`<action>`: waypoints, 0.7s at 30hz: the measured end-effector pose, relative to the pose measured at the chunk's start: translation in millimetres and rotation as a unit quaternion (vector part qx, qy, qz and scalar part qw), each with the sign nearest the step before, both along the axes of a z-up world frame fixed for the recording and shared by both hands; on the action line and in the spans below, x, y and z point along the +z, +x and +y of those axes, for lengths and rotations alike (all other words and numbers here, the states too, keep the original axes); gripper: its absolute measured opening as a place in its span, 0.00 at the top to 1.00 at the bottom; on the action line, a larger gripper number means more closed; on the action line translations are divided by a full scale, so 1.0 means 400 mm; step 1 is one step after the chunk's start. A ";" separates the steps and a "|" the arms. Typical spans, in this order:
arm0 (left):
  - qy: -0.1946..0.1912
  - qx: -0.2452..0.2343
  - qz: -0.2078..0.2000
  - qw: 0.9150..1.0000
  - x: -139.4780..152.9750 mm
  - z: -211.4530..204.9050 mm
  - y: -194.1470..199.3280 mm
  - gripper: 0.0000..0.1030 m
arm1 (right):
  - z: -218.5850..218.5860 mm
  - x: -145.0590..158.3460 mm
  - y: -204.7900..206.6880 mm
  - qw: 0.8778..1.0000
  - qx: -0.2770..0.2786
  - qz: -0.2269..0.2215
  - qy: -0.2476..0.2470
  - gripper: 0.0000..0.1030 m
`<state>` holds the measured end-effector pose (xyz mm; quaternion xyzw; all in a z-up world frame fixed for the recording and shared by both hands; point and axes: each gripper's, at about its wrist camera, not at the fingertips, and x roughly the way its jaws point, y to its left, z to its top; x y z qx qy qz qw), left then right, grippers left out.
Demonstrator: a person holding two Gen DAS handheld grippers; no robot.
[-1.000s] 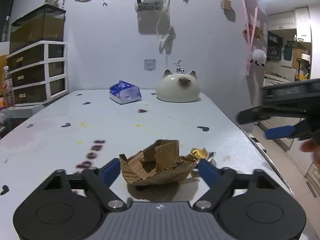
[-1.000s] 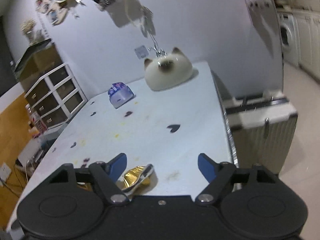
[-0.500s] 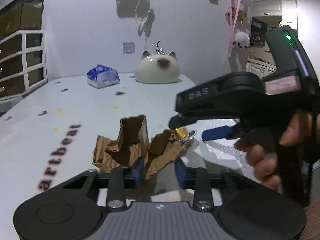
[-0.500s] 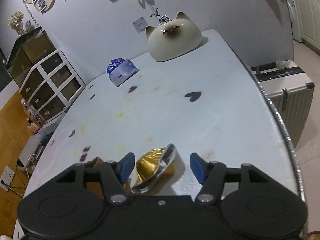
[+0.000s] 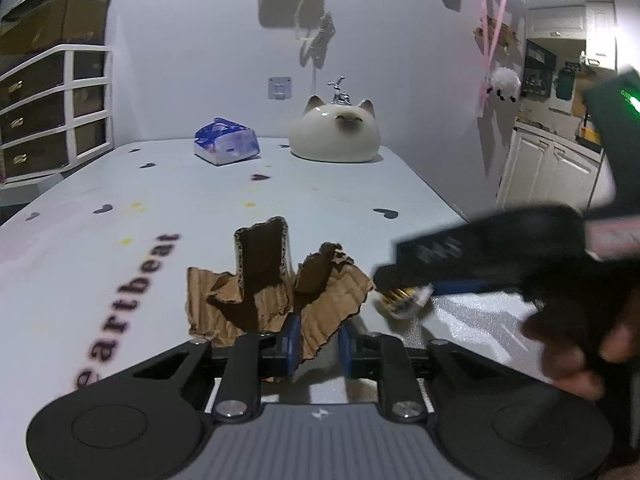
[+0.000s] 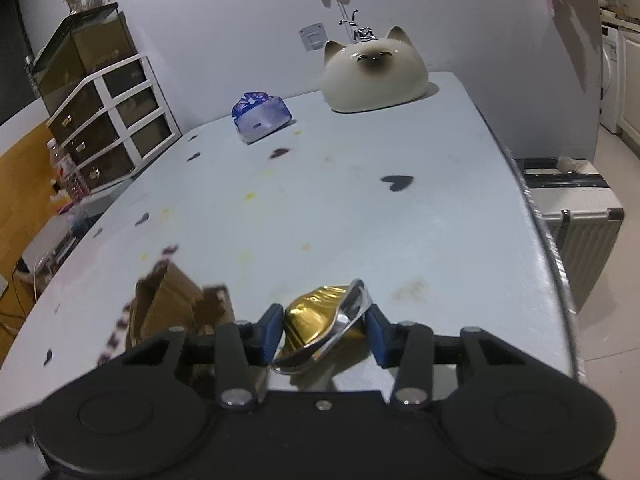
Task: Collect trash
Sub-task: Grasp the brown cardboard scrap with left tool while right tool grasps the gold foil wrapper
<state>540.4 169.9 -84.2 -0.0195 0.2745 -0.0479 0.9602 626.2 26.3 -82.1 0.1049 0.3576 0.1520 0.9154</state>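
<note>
A torn piece of brown corrugated cardboard (image 5: 272, 300) is pinched at its near edge by my left gripper (image 5: 318, 338), which is shut on it just above the white table (image 5: 320, 200). A crushed gold and silver foil cup (image 6: 324, 320) sits between the blue pads of my right gripper (image 6: 325, 334), which is shut on it near the table's right front. In the left wrist view the right gripper (image 5: 416, 294) reaches in from the right with the foil cup (image 5: 402, 300) at its tip. The cardboard also shows in the right wrist view (image 6: 176, 304), left of the cup.
A white cat-shaped ceramic (image 5: 334, 134) and a blue tissue pack (image 5: 226, 146) stand at the table's far end. A drawer unit (image 5: 52, 112) stands at the left. A ribbed suitcase (image 6: 576, 224) stands on the floor off the right edge. The table bears dark heart marks and lettering.
Both grippers have closed: the left on the cardboard, the right on the foil cup. The cardboard has been crumpled upward. The right gripper moved in beside the left.
</note>
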 end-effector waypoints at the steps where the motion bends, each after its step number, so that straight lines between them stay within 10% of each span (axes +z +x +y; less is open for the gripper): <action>1: -0.001 0.006 -0.002 1.000 0.004 0.000 -0.007 0.84 | -0.007 0.001 -0.012 1.000 0.003 0.000 -0.002 0.56; 21: -0.044 0.048 -0.018 0.998 0.072 -0.036 -0.270 0.98 | -0.114 0.078 -0.344 0.998 0.033 -0.044 -0.008 0.56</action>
